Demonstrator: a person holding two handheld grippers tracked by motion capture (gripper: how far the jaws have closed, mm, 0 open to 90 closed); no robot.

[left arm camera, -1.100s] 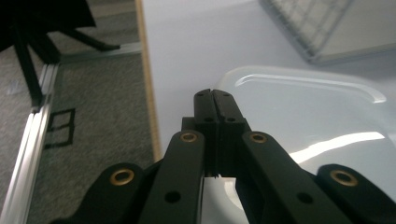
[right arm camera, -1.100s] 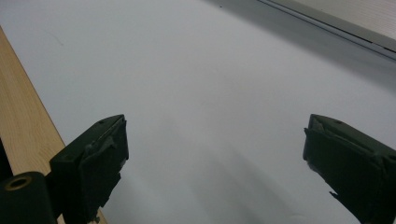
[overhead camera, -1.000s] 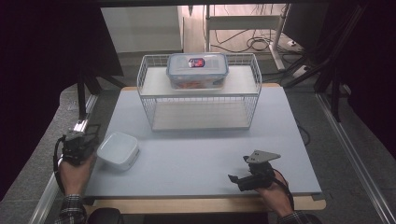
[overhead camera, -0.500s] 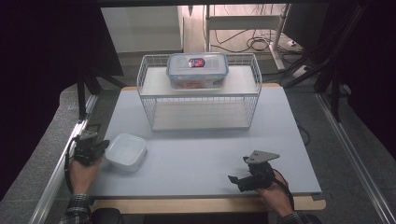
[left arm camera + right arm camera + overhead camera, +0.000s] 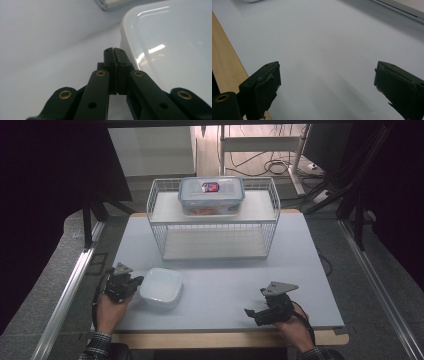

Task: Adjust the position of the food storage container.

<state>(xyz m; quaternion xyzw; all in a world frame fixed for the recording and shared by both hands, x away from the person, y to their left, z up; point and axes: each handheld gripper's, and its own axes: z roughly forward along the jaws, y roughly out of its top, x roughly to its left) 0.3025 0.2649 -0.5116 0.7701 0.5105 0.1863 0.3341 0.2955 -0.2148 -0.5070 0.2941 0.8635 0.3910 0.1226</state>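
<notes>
Left gripper (image 5: 131,282): jaws pressed together with nothing between them, tips against the left edge of the white container (image 5: 161,287), which lies upside down on the table (image 5: 220,275) in front of the wire rack (image 5: 215,220). Right gripper (image 5: 256,312): jaws spread wide over bare table near the front edge, well apart from the container. A lidded box (image 5: 211,195) sits on the rack's top shelf.
</notes>
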